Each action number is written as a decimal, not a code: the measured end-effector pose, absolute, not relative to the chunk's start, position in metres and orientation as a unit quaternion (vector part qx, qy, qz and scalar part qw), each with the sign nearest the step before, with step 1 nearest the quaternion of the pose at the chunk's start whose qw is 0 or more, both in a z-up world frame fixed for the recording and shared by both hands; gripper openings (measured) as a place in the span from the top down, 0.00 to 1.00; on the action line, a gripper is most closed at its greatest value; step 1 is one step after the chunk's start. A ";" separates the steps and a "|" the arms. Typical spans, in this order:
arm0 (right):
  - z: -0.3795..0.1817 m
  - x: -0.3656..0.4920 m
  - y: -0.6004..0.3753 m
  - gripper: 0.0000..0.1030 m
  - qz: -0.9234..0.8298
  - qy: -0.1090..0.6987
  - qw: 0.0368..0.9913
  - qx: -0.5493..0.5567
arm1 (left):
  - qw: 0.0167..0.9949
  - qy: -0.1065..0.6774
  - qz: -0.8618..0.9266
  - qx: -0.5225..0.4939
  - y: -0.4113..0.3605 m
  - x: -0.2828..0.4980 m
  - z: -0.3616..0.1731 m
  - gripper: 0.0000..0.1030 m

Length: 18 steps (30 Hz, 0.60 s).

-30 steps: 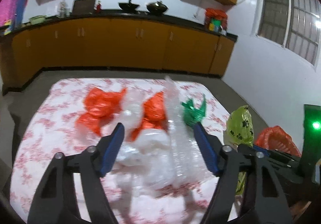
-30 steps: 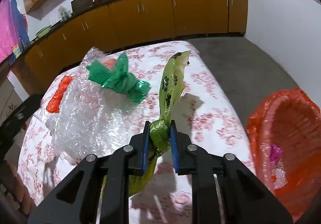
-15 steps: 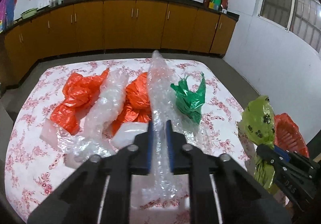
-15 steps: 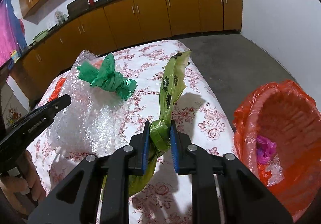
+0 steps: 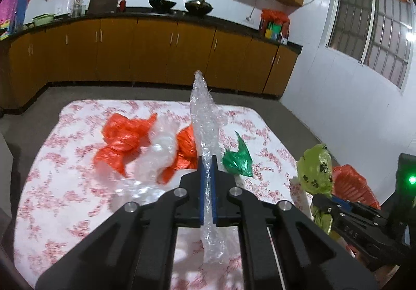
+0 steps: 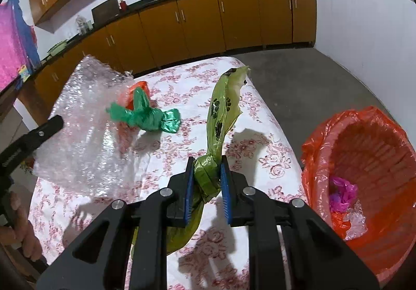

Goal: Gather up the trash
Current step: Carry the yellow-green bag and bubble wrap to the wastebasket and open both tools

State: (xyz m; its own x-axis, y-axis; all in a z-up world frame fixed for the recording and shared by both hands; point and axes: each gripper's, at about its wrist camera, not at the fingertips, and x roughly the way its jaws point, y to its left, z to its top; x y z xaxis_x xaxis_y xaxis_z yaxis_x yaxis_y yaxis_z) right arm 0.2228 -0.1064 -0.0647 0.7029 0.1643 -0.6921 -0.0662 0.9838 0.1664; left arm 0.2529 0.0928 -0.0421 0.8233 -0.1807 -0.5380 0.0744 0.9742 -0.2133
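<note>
My left gripper is shut on a sheet of clear bubble wrap and holds it lifted above the table; the sheet also shows in the right wrist view. My right gripper is shut on the knot of a yellow-green bag with paw prints, held over the table's right edge; the bag also shows in the left wrist view. A green bag lies on the floral tablecloth. A bin with an orange liner stands to the right of the table.
Orange bags and crumpled clear plastic lie mid-table. The bin holds a pink scrap and clear plastic. Orange cabinets line the far wall. Grey floor surrounds the table.
My left gripper closed on the bubble wrap and lifted it off the table. My right gripper, still holding the yellow-green bag, has moved closer to the bin.
</note>
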 end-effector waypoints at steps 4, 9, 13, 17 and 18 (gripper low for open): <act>-0.057 0.216 -0.104 0.81 0.072 0.373 0.923 0.063 | 0.955 0.273 -0.064 -0.093 0.102 0.235 -0.027 0.95; -0.044 0.205 -0.105 0.81 0.077 0.359 0.928 0.059 | 0.959 0.261 -0.069 -0.091 0.102 0.217 -0.013 0.95; -0.033 0.195 -0.112 0.81 0.075 0.346 0.934 0.055 | 0.960 0.255 -0.080 -0.086 0.094 0.206 -0.005 0.95; -0.022 0.186 -0.123 0.81 0.065 0.336 0.938 0.053 | 0.959 0.253 -0.098 -0.081 0.081 0.197 0.002 0.95; -0.020 0.183 -0.126 0.81 0.062 0.334 0.939 0.054 | 0.959 0.252 -0.102 -0.080 0.078 0.196 0.002 0.95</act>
